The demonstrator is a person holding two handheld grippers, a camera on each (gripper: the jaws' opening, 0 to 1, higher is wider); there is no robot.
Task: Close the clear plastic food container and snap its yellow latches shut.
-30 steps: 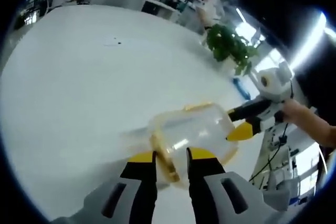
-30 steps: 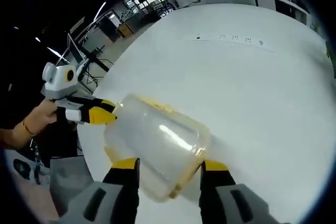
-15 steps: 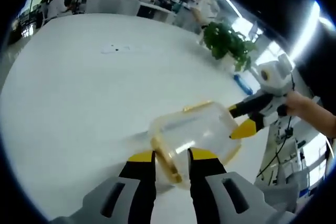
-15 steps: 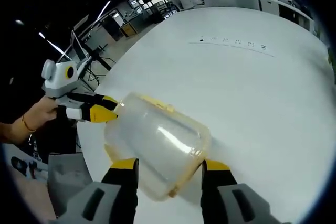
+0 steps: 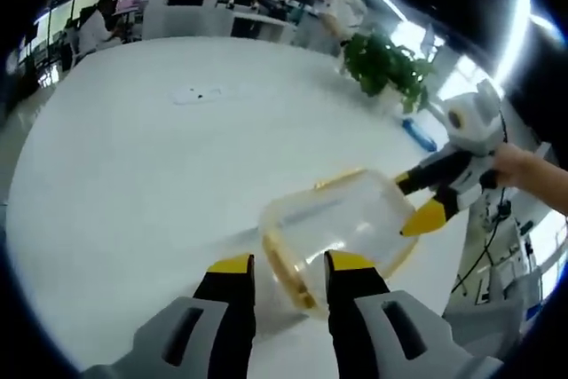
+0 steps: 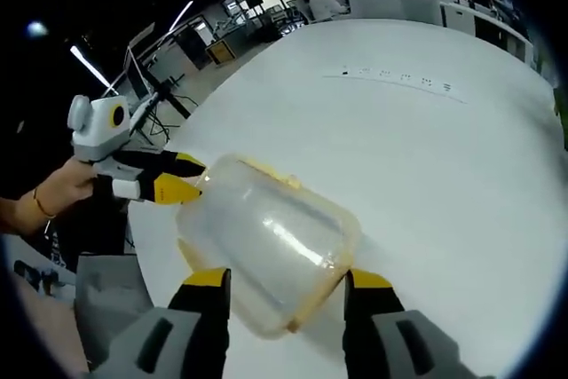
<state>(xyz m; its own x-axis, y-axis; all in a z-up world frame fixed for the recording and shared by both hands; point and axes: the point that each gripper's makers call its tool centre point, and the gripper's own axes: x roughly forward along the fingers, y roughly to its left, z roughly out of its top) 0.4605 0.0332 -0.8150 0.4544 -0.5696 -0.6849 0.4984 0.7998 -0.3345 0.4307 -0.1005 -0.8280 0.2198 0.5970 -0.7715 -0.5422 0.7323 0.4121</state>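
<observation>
You are operating two identical grippers: the left gripper [image 5: 282, 283] and right gripper [image 6: 286, 300] are showing grey bodies, black jaws, yellow tips. Your left wrist is wearing a thin bracelet [image 6: 40, 206].

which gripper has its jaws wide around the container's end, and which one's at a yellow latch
The right gripper spreads wide around the container. The left gripper sits narrow at a yellow latch.

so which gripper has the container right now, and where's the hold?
Both. The left gripper pinches the clear container at its yellow-edged rim; the right gripper straddles its opposite end, though firm contact there can't be confirmed.
</observation>
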